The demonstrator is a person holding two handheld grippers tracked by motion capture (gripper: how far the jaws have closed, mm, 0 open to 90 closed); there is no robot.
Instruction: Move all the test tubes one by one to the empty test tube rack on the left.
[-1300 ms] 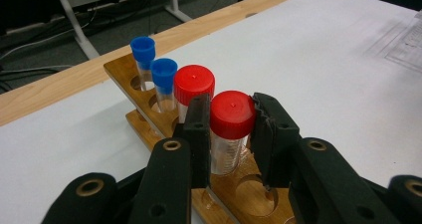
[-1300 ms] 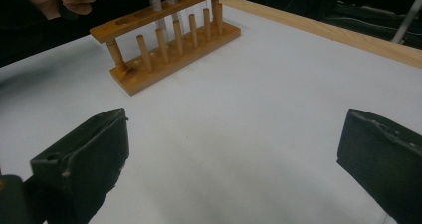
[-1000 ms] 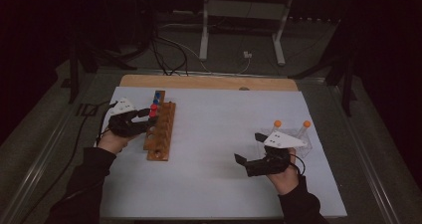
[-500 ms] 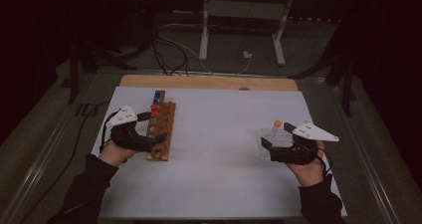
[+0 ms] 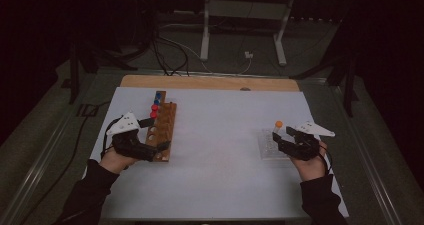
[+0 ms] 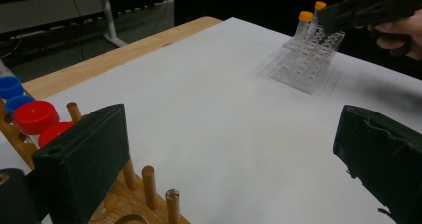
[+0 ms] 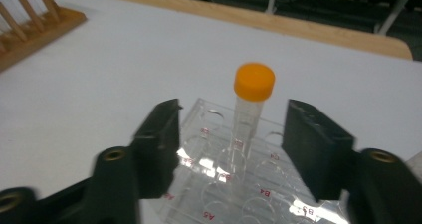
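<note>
Open tools flank a capped tube at the rack

The right tool [image 7: 229,134] hovers with jaws spread on either side of an orange-capped tube [image 7: 249,109] standing upright in the clear tube rack [image 7: 219,184] on the table [image 5: 220,135]. Well apart from that rack, the left tool [image 6: 224,164], also open, sits beside a wooden peg rack [image 5: 162,130] holding red and blue caps [image 6: 35,117]

Tube rack [image 7: 239,184]: clear glossy plastic with red printed well labels; the tube [image 7: 246,122] standing in it is clear plastic under a smooth, matt orange cap [image 7: 254,81]. Peg rack [image 5: 162,130], well left of the tube rack: unvarnished light wood with round dowels, carrying smooth red caps [image 6: 35,117] and blue caps [image 6: 11,87] of plastic. Both racks sit on a matt white sheet [image 5: 220,135] like paper over a wooden tabletop [image 5: 200,82]; the jaw pads of the right gripper [image 7: 231,134] and left gripper [image 6: 234,149] look matt black, slightly rough.
</note>
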